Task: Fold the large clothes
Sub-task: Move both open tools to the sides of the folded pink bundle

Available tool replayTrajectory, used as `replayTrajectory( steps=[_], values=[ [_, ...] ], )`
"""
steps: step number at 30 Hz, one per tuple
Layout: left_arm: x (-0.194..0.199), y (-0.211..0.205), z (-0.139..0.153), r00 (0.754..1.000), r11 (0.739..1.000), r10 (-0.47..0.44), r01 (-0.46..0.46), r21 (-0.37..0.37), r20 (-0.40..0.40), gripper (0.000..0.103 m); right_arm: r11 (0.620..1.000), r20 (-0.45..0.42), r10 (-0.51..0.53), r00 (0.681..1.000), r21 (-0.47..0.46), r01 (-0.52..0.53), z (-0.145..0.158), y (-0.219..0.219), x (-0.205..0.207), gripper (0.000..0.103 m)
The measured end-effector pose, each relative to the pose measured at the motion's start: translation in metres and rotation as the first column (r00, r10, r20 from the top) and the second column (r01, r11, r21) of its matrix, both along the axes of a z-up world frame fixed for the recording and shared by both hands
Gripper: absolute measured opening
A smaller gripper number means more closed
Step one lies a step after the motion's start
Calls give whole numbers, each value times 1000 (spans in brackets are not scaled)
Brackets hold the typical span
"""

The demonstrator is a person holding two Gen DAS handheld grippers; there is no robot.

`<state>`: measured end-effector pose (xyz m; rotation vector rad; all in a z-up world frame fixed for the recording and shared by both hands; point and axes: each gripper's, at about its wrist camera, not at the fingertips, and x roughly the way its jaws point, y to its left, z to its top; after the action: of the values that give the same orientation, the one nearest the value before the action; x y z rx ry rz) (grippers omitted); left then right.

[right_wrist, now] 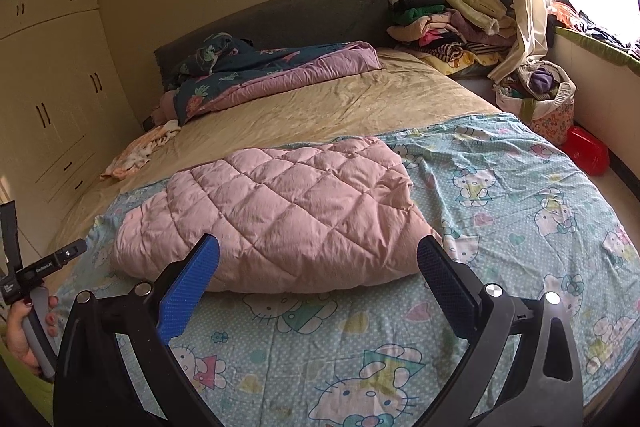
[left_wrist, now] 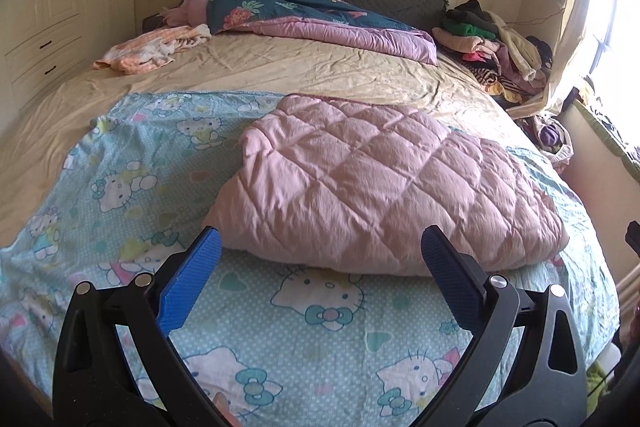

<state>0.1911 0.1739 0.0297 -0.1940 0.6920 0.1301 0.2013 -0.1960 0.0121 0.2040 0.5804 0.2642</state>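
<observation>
Left gripper (left_wrist: 320,243) fingers spread wide, holding nothing; right gripper (right_wrist: 320,251) likewise apart and empty; pink quilted garment (left_wrist: 376,187) lies folded into a puffy bundle on the cartoon-print sheet (left_wrist: 132,163), just beyond both pairs of fingertips, its near rounded edge between them, not touching; bare sheet open below the fingers and to either side of the bundle; tan bedcover (left_wrist: 280,63) clear beyond its far edge; crumpled duvet (left_wrist: 304,11) and clothes pile (left_wrist: 492,43) well beyond, at the headboard end.
</observation>
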Motion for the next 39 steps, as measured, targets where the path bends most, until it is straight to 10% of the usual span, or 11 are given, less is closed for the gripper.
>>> replayTrajectory(
  steps=[39],
  values=[
    [-20,-2,-78,988,996,41,-52,-70,-149,94,994,-164,-104,981,1,106,-83,5,-15,99]
  ],
)
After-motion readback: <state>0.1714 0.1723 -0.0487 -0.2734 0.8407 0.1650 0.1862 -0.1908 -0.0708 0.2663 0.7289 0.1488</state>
